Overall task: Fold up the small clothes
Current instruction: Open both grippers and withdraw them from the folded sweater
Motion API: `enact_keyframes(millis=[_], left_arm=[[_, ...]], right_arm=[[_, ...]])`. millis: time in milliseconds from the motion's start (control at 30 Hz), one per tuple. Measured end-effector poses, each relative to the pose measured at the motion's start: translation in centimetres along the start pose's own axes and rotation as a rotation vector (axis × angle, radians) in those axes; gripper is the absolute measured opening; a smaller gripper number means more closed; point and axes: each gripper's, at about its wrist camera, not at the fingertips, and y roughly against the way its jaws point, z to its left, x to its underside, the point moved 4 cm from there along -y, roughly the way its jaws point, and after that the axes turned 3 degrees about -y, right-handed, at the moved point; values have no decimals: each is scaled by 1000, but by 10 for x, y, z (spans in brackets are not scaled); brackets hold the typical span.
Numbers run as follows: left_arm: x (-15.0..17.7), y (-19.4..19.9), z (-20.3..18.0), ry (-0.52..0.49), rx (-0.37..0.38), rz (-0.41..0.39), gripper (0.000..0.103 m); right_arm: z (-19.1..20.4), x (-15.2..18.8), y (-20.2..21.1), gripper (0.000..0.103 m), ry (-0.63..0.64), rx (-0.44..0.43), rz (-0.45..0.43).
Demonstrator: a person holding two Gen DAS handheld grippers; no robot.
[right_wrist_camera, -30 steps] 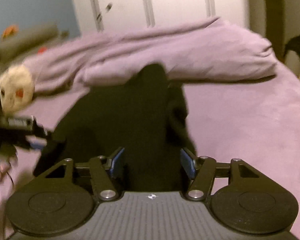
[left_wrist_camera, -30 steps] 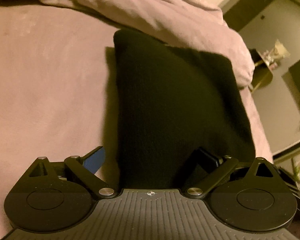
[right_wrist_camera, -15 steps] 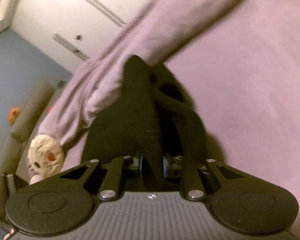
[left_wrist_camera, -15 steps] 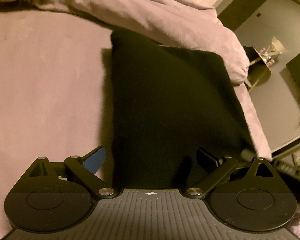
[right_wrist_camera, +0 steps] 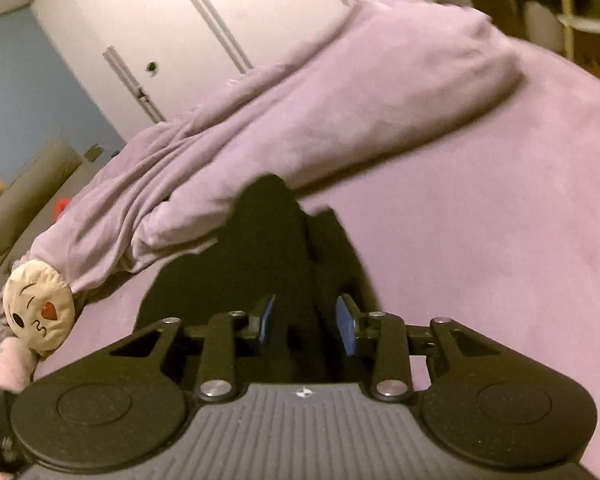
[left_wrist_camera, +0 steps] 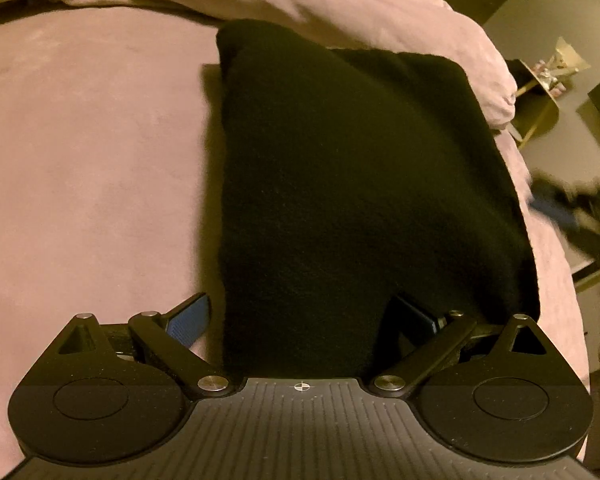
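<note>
A black garment (left_wrist_camera: 352, 184) lies folded on the purple bed (left_wrist_camera: 88, 168), its far end against the rolled duvet. My left gripper (left_wrist_camera: 302, 320) hangs over the near end, open wide, with the cloth lying between its blue-padded fingers (left_wrist_camera: 188, 322) and untouched by them. In the right wrist view the same black garment (right_wrist_camera: 268, 240) runs up in a raised fold. My right gripper (right_wrist_camera: 304, 320) straddles that fold and its jaws are opening. Both blue pads (right_wrist_camera: 345, 322) show bare faces, clear of the cloth.
A rumpled purple duvet (right_wrist_camera: 340, 112) lies across the far side of the bed. A round emoji cushion (right_wrist_camera: 38, 312) sits at its left end. White wardrobe doors (right_wrist_camera: 220, 20) stand behind. The bed's right edge drops to the floor by a gold side table (left_wrist_camera: 540, 112).
My right gripper closed on a fold of the black garment, rolled and lifted, and its jaws have now parted off it. The left gripper stays open over the garment, barely moved.
</note>
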Motion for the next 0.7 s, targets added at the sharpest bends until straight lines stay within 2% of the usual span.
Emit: enact_keyframes(millis=[67,167,200,267,300,367,467,633,667,700], left_arm=[[1,0,-4,-2,0,-3,100],[1,2,-8,-19,-5,-12,100],[1,4,-8,-27,-9,-15,100],[1,8,-8,-44,-18,-22,100],[1,10,-7,-50,-24,-24,100],[1,15,-2,-53,-34,-31,100],[2,21,9,-25,-34,-37,100],[-6,35,16,16,-46,-79,100],[-10,38,16,19,-49,-95,100],[-13,40,17,25,-53,-104,100]], right_arm=[[26,-8,-24,23,71,-54,6],[57,-6,-56,23,217,-39,0],[61,-3,-69,23,259,-17,20],[56,8,-87,22,361,91,23],[50,12,-90,17,395,118,1],[30,12,-88,13,367,143,-60],[1,13,-76,0,217,145,-130],[3,23,-59,0,239,183,-181],[-1,24,-55,0,250,224,-198],[-5,24,-48,6,255,274,-209]])
